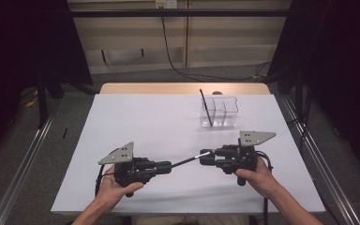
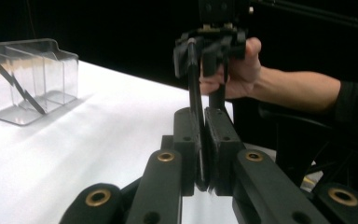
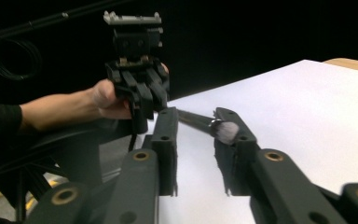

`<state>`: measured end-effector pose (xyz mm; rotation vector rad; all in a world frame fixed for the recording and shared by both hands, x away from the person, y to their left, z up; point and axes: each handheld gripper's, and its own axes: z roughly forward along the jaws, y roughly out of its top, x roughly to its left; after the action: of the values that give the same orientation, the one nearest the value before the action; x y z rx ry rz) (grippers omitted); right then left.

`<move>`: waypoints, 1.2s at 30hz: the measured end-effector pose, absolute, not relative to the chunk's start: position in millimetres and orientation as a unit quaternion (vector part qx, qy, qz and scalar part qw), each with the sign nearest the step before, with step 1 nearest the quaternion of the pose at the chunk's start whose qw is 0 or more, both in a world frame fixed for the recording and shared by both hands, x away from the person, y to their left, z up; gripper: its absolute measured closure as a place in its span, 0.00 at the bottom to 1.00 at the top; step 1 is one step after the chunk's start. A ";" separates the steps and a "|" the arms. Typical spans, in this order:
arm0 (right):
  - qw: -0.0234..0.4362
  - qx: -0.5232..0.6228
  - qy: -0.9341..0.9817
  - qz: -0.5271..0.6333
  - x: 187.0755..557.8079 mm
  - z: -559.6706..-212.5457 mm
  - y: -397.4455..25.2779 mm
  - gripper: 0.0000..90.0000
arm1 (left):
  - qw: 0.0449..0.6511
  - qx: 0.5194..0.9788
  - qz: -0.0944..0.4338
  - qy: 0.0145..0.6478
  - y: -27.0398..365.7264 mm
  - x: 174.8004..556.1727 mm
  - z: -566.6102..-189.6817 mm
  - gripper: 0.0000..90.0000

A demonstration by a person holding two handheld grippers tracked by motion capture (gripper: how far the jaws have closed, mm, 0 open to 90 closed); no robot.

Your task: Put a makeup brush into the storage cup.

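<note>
White table: a white-topped table (image 1: 145,122) with a wooden strip along the far edge, both grippers low over the near half.
Hard to see: the brush handle's rear end is buried between the left jaws, so no idea how far back it runs. In the right gripper view the bristles sit partly against one jaw, and it's tough to say if they actually touch it.
Left gripper: the left gripper (image 1: 168,165) has its jaws squeezed tight on the slim black-handled makeup brush (image 1: 190,159); in the left gripper view the handle (image 2: 195,100) runs straight out from between them.
Right gripper: the right gripper (image 1: 205,156) has its jaws spread, with a clear gap between them, gripping nothing.
Brush: held above the table, stretched between the two grippers, its pale fluffy tip (image 3: 227,131) poking into the gap of the right jaws.
Far side: a clear plastic divided organiser box (image 1: 225,112) stands well beyond the grippers, with a thin dark stick (image 1: 205,108) leaning in its left compartment.
</note>
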<state>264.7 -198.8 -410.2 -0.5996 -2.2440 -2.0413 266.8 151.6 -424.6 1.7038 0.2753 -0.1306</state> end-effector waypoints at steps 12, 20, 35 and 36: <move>0.042 -0.196 -0.709 -0.676 266.5 -408.8 -198.3 0.88 | 0.608 0.785 -0.055 0.107 133.2 265.5 -439.4 0.93; 0.044 -0.205 -0.700 -0.682 267.1 -408.7 -194.2 0.83 | 0.605 0.787 -0.053 0.109 127.6 266.3 -440.7 0.93; 0.047 -0.202 -0.707 -0.676 264.9 -409.0 -183.6 0.90 | 0.604 0.787 -0.060 0.109 121.8 265.6 -441.6 0.93; 0.048 -0.201 -0.706 -0.678 264.8 -408.8 -183.9 0.91 | 0.603 0.788 -0.060 0.108 121.2 265.8 -441.6 0.93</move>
<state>264.8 -183.9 -408.8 -0.6138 -2.1506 -2.0660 265.8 121.2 -441.6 1.8256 0.2490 -0.1386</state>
